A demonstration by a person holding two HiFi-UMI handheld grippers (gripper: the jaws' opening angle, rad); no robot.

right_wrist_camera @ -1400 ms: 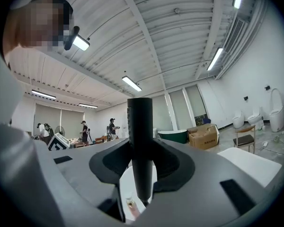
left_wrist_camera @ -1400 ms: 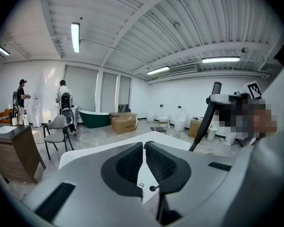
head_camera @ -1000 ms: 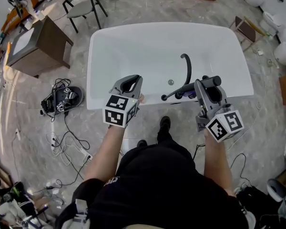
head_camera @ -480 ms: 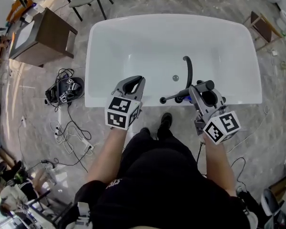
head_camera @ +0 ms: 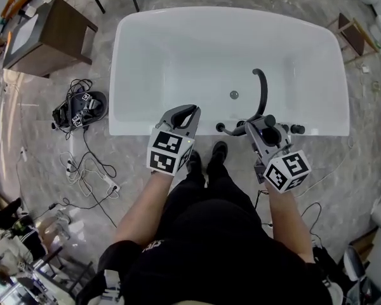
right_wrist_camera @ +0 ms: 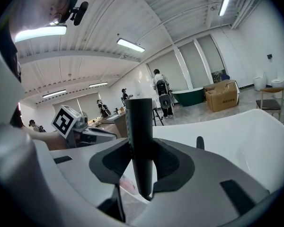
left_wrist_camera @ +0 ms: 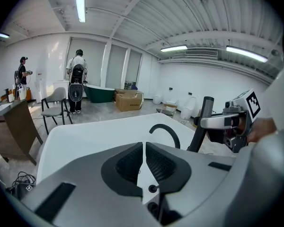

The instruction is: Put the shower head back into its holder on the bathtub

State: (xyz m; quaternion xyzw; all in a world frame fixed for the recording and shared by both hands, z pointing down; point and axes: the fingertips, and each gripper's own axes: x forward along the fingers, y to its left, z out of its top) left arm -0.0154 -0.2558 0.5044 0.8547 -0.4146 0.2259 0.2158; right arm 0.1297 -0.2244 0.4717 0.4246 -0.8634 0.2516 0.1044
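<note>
The white bathtub [head_camera: 178,37] fills the top of the head view, with a black curved faucet [head_camera: 261,84] near its near rim. My right gripper [head_camera: 261,130] is shut on the black shower head [head_camera: 230,130], which lies crosswise over that rim. In the right gripper view its handle [right_wrist_camera: 139,145] stands upright between the pads. The holder itself I cannot make out. My left gripper [head_camera: 185,114] hovers at the rim to the left, shut and empty, its pads [left_wrist_camera: 132,162] nearly touching. The left gripper view also shows the faucet [left_wrist_camera: 165,130] and the shower head [left_wrist_camera: 202,126].
A brown cabinet [head_camera: 41,33] stands left of the tub. Cables and a black device [head_camera: 76,110] lie on the floor beside it. The person's shoes [head_camera: 219,151] are at the tub's near side. People [left_wrist_camera: 76,82], a chair [left_wrist_camera: 54,107] and a box [left_wrist_camera: 128,100] are far behind.
Both grippers have come down toward the tub's near rim. The shower head came down with the right gripper, and now lies over the rim by the faucet.
</note>
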